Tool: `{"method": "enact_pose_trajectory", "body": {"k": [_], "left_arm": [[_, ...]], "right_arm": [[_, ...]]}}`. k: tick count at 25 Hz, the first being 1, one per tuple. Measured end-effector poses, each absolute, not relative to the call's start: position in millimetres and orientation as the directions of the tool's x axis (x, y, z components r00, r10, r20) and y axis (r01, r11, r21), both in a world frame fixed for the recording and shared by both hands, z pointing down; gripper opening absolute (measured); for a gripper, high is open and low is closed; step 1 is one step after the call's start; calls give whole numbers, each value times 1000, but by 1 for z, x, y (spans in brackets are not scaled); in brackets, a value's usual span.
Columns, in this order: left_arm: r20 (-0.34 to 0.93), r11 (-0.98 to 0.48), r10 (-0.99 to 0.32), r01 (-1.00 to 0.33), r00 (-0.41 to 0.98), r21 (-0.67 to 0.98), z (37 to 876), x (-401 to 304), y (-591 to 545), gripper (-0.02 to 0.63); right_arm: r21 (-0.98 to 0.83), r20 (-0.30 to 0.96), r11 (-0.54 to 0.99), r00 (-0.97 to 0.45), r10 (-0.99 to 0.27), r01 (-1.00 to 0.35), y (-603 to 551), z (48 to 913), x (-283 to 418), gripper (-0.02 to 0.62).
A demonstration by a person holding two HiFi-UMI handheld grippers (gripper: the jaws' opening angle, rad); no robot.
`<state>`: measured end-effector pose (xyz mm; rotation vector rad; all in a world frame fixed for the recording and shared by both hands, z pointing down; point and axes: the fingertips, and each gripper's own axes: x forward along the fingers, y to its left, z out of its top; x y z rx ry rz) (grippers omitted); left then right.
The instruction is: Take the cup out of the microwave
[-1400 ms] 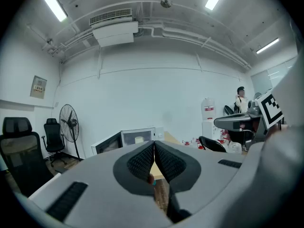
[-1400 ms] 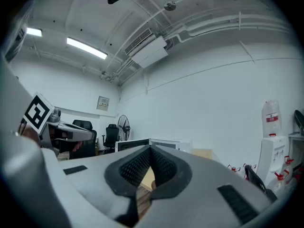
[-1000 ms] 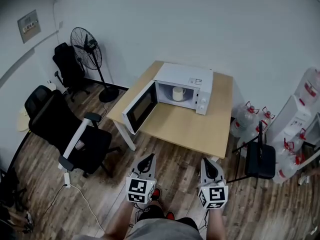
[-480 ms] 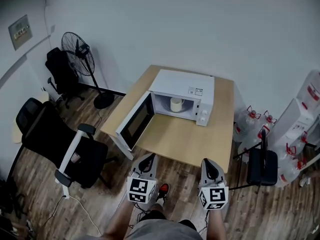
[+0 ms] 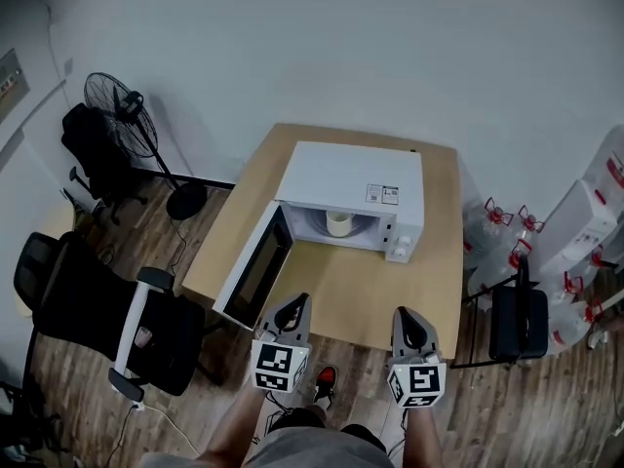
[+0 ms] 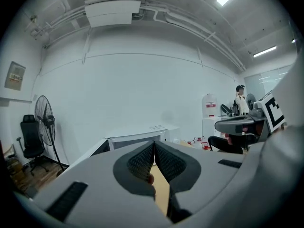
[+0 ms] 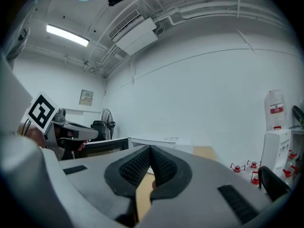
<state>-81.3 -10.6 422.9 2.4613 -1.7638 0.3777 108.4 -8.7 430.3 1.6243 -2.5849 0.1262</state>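
A white microwave point(image 5: 353, 185) stands on the wooden table point(image 5: 429, 281) with its door point(image 5: 255, 275) swung open to the left. Inside it a pale cup point(image 5: 338, 223) stands upright. My left gripper point(image 5: 295, 301) is shut and empty, hovering at the table's front edge below the door. My right gripper point(image 5: 402, 313) is also shut with nothing in it, at the front edge to the right. The left gripper point(image 6: 154, 143) points at the microwave point(image 6: 137, 139) in its own view. The right gripper point(image 7: 150, 147) shows its pads meeting, with the microwave point(image 7: 156, 141) beyond.
A black office chair point(image 5: 93, 310) stands left of the table, and a floor fan point(image 5: 117, 105) is behind it. On the right are a black folding chair point(image 5: 517, 322), water bottles point(image 5: 507, 227) and a white dispenser point(image 5: 580, 224).
The person has walked toward the table. Both grippers have come from over the floor up to the table's front edge, and the microwave and cup appear closer. Both stay shut.
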Motion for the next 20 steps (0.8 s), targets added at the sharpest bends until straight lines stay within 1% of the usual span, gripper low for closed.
{"method": "enact_pose_trajectory", "body": {"k": [8,20], "left_arm": [[273,-392,-889,-919,366,-44,445,-91,-85,23],[329,-450,-844,-893,423,-6,505,-101,-177,23]], "right_arm": [[-24,167,391,-389,-906,-920,-74,459,86,13],[-33,248,342,-339,-907,-939,-153,516,64,13]]}}
